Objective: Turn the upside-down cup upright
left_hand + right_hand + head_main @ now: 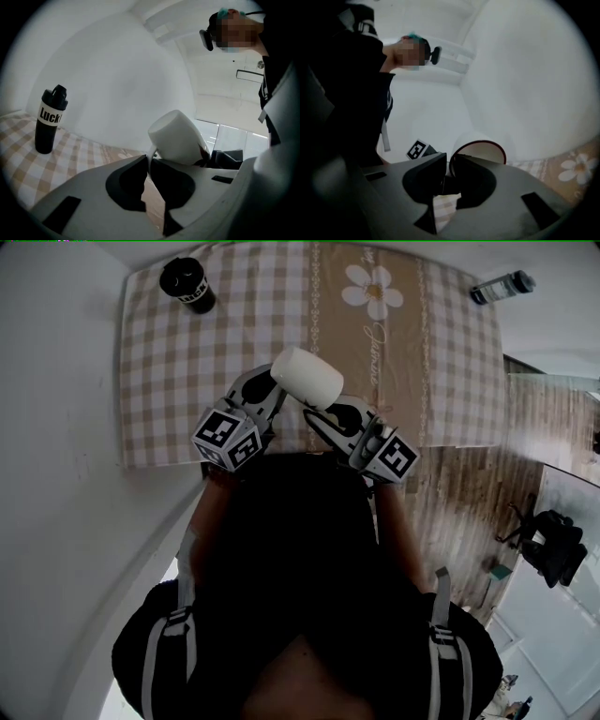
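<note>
Beige checks and a printed daisy cover the desk (155, 381); above its near half a smooth white cup (307, 378) hangs tilted in mid-air. Our left tongs (149, 161), roughly level, pinch its thin handle. Our right tongs (449, 164), also level, stand narrowly parted around its red-edged rim, and a black bottle (49, 122) reads "Luck".

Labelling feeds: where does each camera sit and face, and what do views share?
Head view: on the head, steeply down on a beige checked tablecloth; shows dark-clothed torso, left gripper, right gripper.
Left gripper view: along its jaws, shut on the white red-rimmed cup, toward a black plastic bottle; torso right.
Right gripper view: along its jaws, cup rim between, toward the wall; torso left.
All share the cup.
</note>
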Tool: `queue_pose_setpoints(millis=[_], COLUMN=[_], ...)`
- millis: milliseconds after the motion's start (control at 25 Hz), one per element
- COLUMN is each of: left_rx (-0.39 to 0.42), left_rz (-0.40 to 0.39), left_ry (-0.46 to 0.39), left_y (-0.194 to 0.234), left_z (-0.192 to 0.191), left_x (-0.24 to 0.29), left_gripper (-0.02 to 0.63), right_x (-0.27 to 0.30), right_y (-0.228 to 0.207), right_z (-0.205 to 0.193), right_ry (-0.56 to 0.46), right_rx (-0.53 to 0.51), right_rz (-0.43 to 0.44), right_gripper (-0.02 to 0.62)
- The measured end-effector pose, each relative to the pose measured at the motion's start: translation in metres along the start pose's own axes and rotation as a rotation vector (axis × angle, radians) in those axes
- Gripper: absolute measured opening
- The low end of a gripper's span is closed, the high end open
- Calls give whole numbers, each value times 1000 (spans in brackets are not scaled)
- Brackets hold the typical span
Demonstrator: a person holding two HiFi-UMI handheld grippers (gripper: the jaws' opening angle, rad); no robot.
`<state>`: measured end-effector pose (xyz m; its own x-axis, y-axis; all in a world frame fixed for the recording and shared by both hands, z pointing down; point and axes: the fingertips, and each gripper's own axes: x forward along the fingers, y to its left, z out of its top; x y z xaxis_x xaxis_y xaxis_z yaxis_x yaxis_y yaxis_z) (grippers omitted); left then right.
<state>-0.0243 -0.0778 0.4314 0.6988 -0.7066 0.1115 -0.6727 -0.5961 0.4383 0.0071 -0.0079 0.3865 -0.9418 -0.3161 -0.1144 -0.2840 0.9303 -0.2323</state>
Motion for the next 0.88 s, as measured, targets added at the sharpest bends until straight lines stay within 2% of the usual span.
queue_pose_setpoints(millis=[160, 240, 320, 440, 480, 520, 560, 720, 880], left_rx=[23, 46, 90, 190, 229, 259, 272, 245, 241], left_rz=[-3, -10, -23, -27, -27, -29, -34, -53, -106], left_ry=[-8, -10, -9, 22, 37, 47, 50, 24, 32], left_y=[7, 9, 9, 6, 3, 1, -1, -3, -4], left_z=[2, 1, 0, -7, -11, -14, -15, -12, -15], left_x=[-3, -4, -3, 3, 7, 11, 14, 21, 21], left_gripper=[32, 32, 32, 32, 32, 32, 32, 32, 38], right_x=[-15, -21, -21, -13, -10, -9, -8, -8, -4], right_y=[-4, -13, -21, -26, -28, -30, -33, -35, -29], right_z=[10, 13, 11, 4, 4, 4, 5, 13, 14], right_ry=[-132, -188, -202, -172, -162, -162, -171, -207, -167], right_rx=[353, 489, 606, 731, 758, 773, 778, 738, 649], right_rz=[157, 186, 209, 248, 252, 248, 239, 217, 195], right_gripper=[116, 121, 121, 121, 103, 54, 57, 38, 40])
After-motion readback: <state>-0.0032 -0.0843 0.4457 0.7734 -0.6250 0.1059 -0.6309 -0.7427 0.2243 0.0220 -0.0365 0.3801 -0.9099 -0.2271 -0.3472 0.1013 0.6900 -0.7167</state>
